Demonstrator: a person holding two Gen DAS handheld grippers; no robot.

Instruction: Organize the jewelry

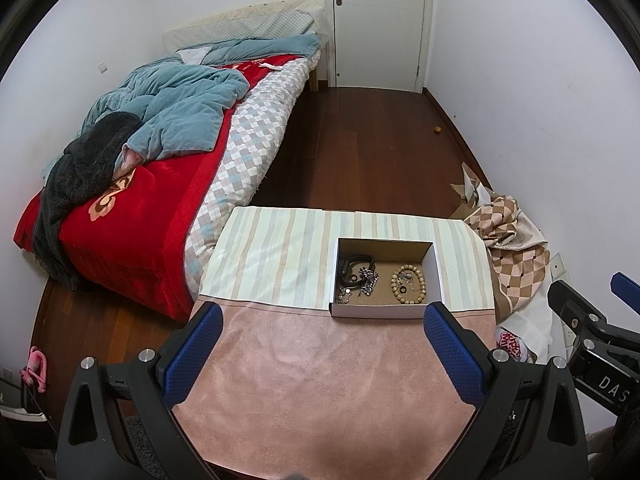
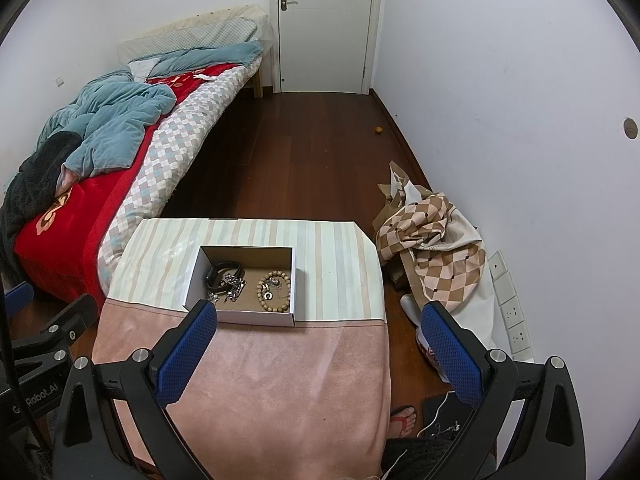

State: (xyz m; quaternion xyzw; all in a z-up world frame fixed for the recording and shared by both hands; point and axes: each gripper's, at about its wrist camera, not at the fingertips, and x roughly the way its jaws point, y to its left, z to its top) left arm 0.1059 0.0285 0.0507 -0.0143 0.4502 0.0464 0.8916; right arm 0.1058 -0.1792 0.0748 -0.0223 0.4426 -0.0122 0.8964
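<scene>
Your left gripper (image 1: 323, 322) and right gripper (image 2: 319, 322) both hang back over the pink towel (image 1: 320, 380) with their fingers spread wide and nothing between them. All the jewelry sits in the open cardboard box (image 1: 380, 312) on the striped cloth (image 1: 272, 256), ahead of you.

Inside, the wooden bead bracelet (image 1: 410, 284) lies on the right as a loose ring; it looks light and firm, so pinch across 1 side of the loop, not the hollow middle. The small ring (image 1: 403, 289) inside it is tiny and likely slippery. On the left, the silver chain (image 1: 368, 280) is heaped against the black strap (image 1: 354, 270) (touching, perhaps tangled; hard to tell). Expect the chain to be limp and to drag its neighbours, so take it at the top of the heap and lift slowly. The strap seems stiff enough to grip at its arch.
</scene>
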